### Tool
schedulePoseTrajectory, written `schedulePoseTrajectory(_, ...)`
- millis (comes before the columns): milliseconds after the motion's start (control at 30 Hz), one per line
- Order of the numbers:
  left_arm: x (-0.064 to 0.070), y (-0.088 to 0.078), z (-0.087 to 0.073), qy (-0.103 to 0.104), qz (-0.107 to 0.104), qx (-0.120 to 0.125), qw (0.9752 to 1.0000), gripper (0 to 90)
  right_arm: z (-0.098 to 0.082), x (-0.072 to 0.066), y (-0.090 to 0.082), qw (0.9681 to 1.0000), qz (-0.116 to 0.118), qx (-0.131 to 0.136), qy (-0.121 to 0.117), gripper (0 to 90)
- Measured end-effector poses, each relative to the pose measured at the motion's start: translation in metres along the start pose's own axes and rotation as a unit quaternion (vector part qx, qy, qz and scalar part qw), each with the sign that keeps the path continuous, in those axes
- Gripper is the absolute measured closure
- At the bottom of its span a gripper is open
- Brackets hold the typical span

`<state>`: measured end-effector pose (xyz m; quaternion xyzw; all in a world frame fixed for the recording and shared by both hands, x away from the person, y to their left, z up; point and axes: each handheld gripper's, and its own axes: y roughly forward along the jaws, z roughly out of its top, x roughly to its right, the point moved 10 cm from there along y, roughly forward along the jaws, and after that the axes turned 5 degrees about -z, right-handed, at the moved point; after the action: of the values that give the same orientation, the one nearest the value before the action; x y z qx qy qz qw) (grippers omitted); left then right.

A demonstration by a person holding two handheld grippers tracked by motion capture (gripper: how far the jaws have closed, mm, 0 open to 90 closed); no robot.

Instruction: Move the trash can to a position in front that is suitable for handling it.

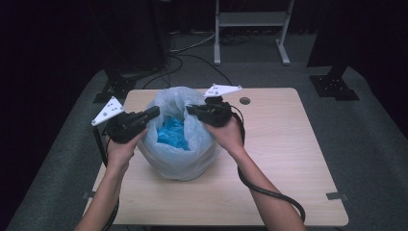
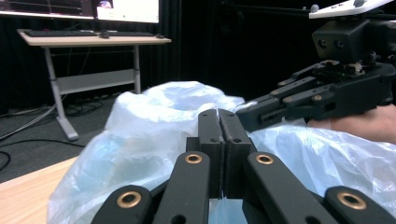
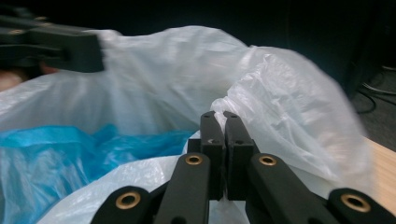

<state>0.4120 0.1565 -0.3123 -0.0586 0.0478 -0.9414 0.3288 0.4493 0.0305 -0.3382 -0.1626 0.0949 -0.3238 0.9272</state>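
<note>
Translucent white plastic bag (image 1: pixel 180 149) w/ blue plastic inside (image 1: pixel 172 132) sits mid wooden tabletop (image 1: pixel 284 159). Left gripper (image 1: pixel 153 111) & right gripper (image 1: pixel 190 109): fingers pressed together, each pinching the bag's rim. Pull apart too hard & thin film could tear or slip.

Premises present as a lab or recording room, not a home; walls hung with dark curtain throughout; floor laid in grey carpet (image 1: pixel 375 144) with loose cables (image 1: pixel 192 60) running across it; a light wooden table (image 1: pixel 288 159) stands central, fitted with a cable grommet; black equipment stands (image 1: pixel 334 84) flank it; a height-adjustable desk (image 2: pixel 93 42) carries a keyboard (image 2: pixel 60 33) and lit monitors (image 2: pixel 126 10) behind.
</note>
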Motion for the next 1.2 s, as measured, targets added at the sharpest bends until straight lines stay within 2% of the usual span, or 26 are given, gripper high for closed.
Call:
schedulePoseTrajectory(133,0.006,0.004,0.002,0.006,-0.010,-0.008,0.9999,89.3,0.003,-0.015,0.003,0.9997,0.006,-0.004,-0.021,88.6)
schedulePoseTrajectory(167,0.009,0.007,0.003,0.011,-0.014,-0.015,0.9997,89.3,0.004,-0.021,0.003,0.9993,0.004,-0.004,-0.038,88.6)
schedulePoseTrajectory(333,0.014,0.011,0.004,0.012,-0.022,-0.024,0.9994,89.3,0.006,-0.033,0.002,0.9983,0.009,-0.001,-0.058,88.6)
schedulePoseTrajectory(467,0.017,0.015,0.005,0.011,-0.027,-0.031,0.9991,89.2,0.006,-0.049,0.000,0.9963,0.033,0.003,-0.079,88.6)
schedulePoseTrajectory(633,0.018,0.019,0.005,-0.006,-0.039,-0.037,0.9985,88.7,0.003,-0.055,-0.004,0.9952,0.045,0.005,-0.086,88.6)
schedulePoseTrajectory(833,0.019,0.022,0.001,-0.035,-0.058,-0.043,0.9968,83.5,-0.002,-0.056,-0.005,0.9943,0.052,0.001,-0.093,88.6)
schedulePoseTrajectory(1033,0.020,0.024,0.004,-0.060,-0.075,-0.042,0.9945,76.2,-0.004,-0.061,-0.006,0.9926,0.057,-0.002,-0.107,88.5)
schedulePoseTrajectory(1200,0.019,0.027,0.003,-0.073,-0.080,-0.054,0.9926,69.0,-0.003,-0.067,-0.008,0.9905,0.069,0.005,-0.119,88.5)
